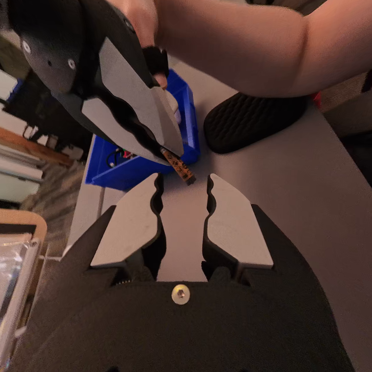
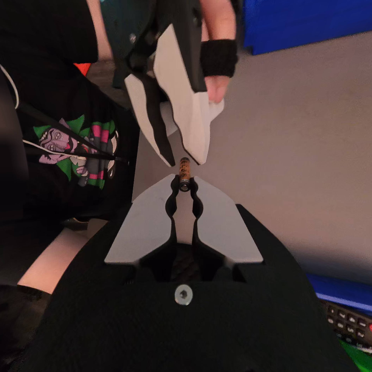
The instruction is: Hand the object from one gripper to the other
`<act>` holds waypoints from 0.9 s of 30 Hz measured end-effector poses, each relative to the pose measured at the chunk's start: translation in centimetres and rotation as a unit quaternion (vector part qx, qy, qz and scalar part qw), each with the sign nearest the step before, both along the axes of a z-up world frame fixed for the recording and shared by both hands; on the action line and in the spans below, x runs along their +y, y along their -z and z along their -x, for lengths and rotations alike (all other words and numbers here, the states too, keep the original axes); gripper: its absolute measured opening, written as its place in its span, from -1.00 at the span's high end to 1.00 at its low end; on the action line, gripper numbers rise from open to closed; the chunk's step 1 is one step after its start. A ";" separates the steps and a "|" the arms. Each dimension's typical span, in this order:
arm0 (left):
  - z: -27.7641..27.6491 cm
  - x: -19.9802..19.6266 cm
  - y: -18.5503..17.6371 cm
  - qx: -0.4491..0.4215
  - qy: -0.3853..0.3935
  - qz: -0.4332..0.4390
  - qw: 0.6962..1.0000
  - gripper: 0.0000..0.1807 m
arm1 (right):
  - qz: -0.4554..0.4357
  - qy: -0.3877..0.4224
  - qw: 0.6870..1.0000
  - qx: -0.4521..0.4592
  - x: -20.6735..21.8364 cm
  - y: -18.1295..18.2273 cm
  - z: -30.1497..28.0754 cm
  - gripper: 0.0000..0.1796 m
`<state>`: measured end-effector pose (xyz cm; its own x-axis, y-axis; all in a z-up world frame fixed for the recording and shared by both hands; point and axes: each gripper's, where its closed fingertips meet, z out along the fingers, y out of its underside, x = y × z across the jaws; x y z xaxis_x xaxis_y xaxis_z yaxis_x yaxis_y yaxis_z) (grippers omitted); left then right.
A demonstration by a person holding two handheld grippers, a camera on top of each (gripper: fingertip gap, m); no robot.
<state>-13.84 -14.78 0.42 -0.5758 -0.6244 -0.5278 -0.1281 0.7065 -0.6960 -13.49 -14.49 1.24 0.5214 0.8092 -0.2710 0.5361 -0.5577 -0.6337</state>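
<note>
A small orange-and-black battery [image 1: 182,171] is pinched at one end by my right gripper [image 1: 173,158], which reaches in from the upper left of the left wrist view. The battery's free end points toward my left gripper [image 1: 184,177], which is open, with the battery tip just beyond its fingertips. In the right wrist view my right gripper [image 2: 184,178] is shut on the battery [image 2: 184,173]. The open left gripper [image 2: 186,162] comes down from above there, with the battery's far end level with the gap between its fingertips.
A blue bin [image 1: 141,173] holding small parts stands on the grey table [image 1: 281,201] behind the grippers. A black padded rest [image 1: 251,122] lies to its right. A keypad device [image 2: 346,326] and blue bins [image 2: 302,24] lie at the right. A person in a black shirt [image 2: 60,120] is at the left. Only a small space, under 4 cm, lies between the two pairs of fingers.
</note>
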 end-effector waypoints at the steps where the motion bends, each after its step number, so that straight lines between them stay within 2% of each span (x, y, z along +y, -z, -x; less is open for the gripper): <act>1: -0.4 0.2 0.4 0.012 -0.019 0.003 1.000 0.57 | 0.010 0.014 1.000 -0.002 0.3 0.2 -0.3 0.86; 5: -1.6 0.0 1.6 0.044 -0.058 0.044 0.996 0.66 | 0.036 0.023 0.999 -0.033 0.3 1.5 -0.8 0.87; 7: -1.9 -0.1 2.2 0.071 -0.072 0.079 0.992 0.83 | 0.038 0.020 0.998 -0.055 0.4 2.0 -0.8 0.86; 11: -1.8 -0.4 3.2 0.143 -0.088 0.163 0.972 0.86 | 0.033 0.009 0.995 -0.094 0.4 2.8 -0.9 0.87; 16: -1.7 -0.5 3.0 0.198 -0.060 0.245 0.947 0.89 | 0.000 -0.002 0.994 -0.113 0.7 2.5 -0.6 0.86; 20: -2.4 1.2 0.3 0.132 -0.057 0.289 0.946 0.89 | -0.126 0.019 0.988 -0.082 2.9 -0.5 -0.9 0.81; 22: -2.4 2.2 -2.0 0.091 -0.054 0.333 0.937 0.89 | -0.225 0.043 0.972 -0.060 4.5 -3.0 -1.4 0.55; 24: -2.0 3.4 -4.7 0.051 -0.048 0.392 0.917 0.89 | -0.352 0.056 0.934 -0.037 5.8 -6.3 -1.6 0.35; 27: -0.9 5.4 -8.9 0.002 -0.023 0.518 0.855 0.89 | -0.541 0.062 0.838 -0.029 6.1 -11.1 -1.4 0.26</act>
<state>-12.94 -9.34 9.35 -0.5388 -0.7775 0.3245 -0.1426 -0.2954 -0.9447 -12.12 -8.43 12.29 0.6061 0.5039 0.6154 0.5646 0.2725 -0.7791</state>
